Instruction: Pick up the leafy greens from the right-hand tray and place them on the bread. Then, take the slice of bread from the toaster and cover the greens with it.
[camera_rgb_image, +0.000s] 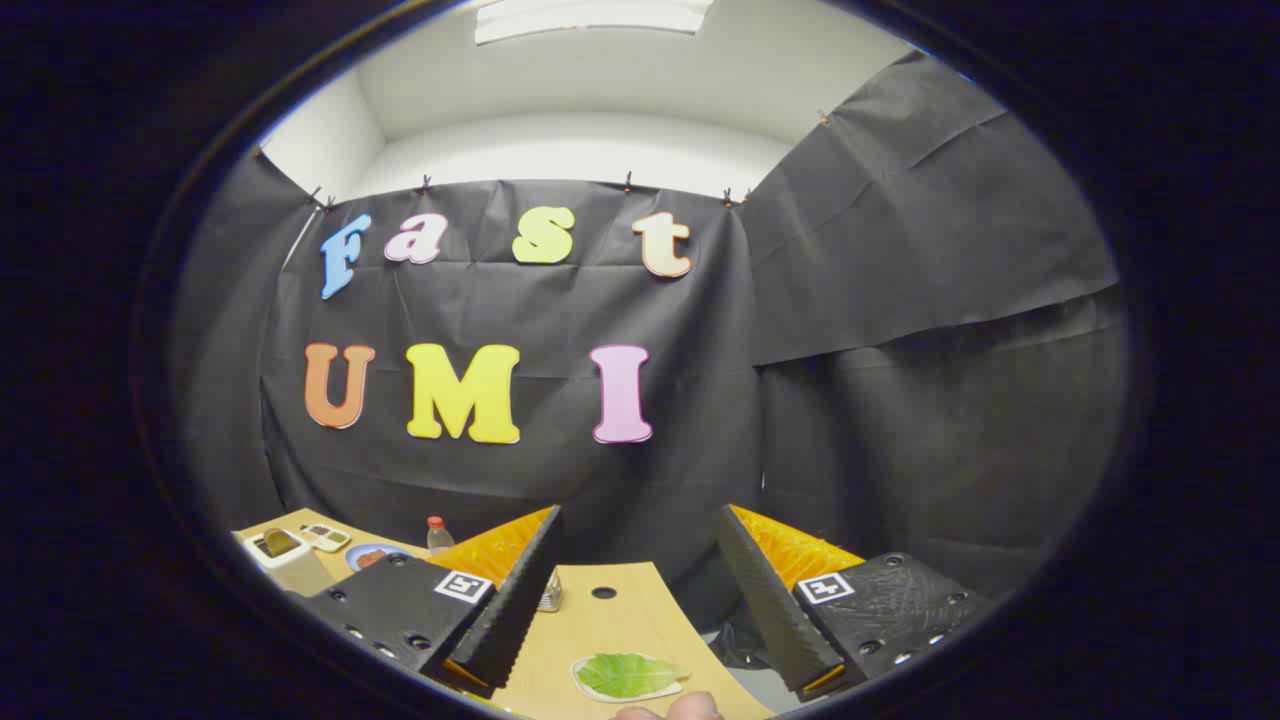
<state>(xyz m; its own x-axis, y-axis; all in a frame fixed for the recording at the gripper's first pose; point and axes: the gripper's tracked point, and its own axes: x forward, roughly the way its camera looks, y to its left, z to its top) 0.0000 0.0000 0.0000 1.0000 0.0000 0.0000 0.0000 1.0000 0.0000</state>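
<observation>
The gripper (635, 590) stands wide open and holds nothing. The leafy greens (628, 676) lie on the table (610, 620), between the fingers and untouched. By the look of it, both placements remain.

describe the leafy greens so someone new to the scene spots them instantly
Start at the light wooden table in front of the black cloth wall. The open gripper points along it, and the leafy greens lie between its fingers, on a small white tray. They are the one flat bright green leaf there; the bottle and dishes stand far off beyond the fingers.
</observation>
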